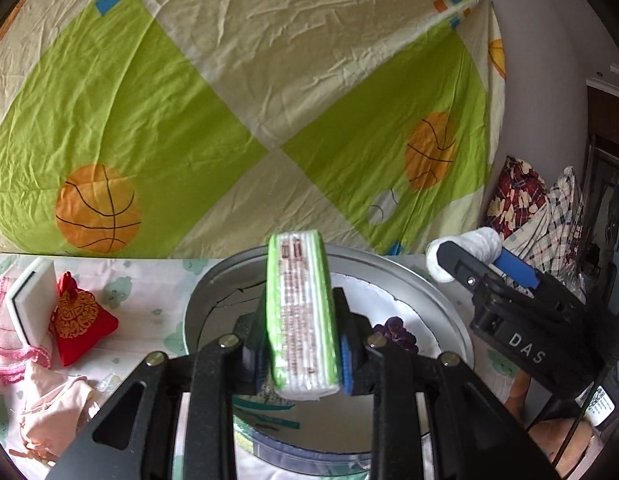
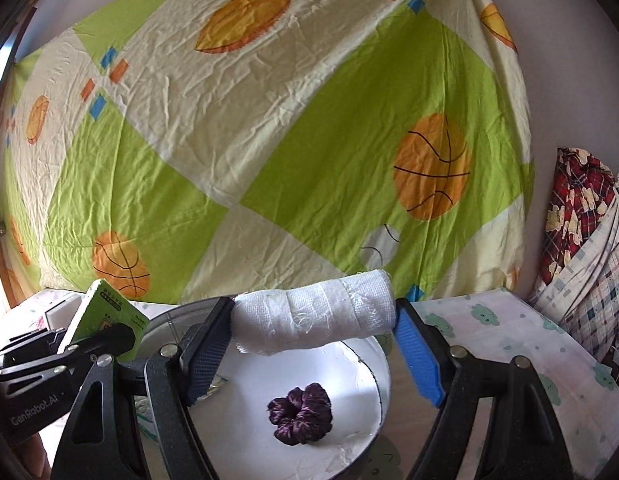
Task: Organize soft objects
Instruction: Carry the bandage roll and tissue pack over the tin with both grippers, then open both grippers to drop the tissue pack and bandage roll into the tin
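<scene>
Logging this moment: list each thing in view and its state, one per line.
Left gripper: shut on tissue pack.
Tissue pack: held upright over the basin.
Right gripper: shut on gauze roll.
Gauze roll: held level over the basin.
Scrunchie: lying inside basin.
Red pouch: on the table.

Print on the green tissue pack (image 1: 302, 312) too blurred to read, purple scrunchie (image 1: 395, 334) half hidden behind left gripper (image 1: 301, 356), pink cloth (image 1: 13, 332) cut off at left edge

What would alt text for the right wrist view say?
The right gripper holds a white gauze bandage roll above a round white basin containing a dark purple velvet scrunchie. At left, the left gripper grips a green tissue pack.
</scene>
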A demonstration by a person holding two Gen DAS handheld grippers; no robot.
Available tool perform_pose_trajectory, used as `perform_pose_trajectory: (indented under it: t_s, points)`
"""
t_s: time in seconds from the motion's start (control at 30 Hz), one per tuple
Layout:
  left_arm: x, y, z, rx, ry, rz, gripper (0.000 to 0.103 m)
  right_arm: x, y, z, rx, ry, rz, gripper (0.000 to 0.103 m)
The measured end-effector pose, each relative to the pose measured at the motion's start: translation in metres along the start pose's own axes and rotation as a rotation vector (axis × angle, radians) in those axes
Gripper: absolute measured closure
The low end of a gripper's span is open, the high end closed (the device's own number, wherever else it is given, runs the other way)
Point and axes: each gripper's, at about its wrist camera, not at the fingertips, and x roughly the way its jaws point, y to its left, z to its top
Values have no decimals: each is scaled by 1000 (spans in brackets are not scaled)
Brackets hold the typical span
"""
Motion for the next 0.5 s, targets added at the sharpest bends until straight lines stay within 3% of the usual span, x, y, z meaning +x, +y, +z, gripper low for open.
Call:
perform_pose_trajectory:
  t_s: [0.5]
  points:
    - [32, -1, -16, -26, 87, -6, 78, 24, 6, -13, -40, 92, -16, 22]
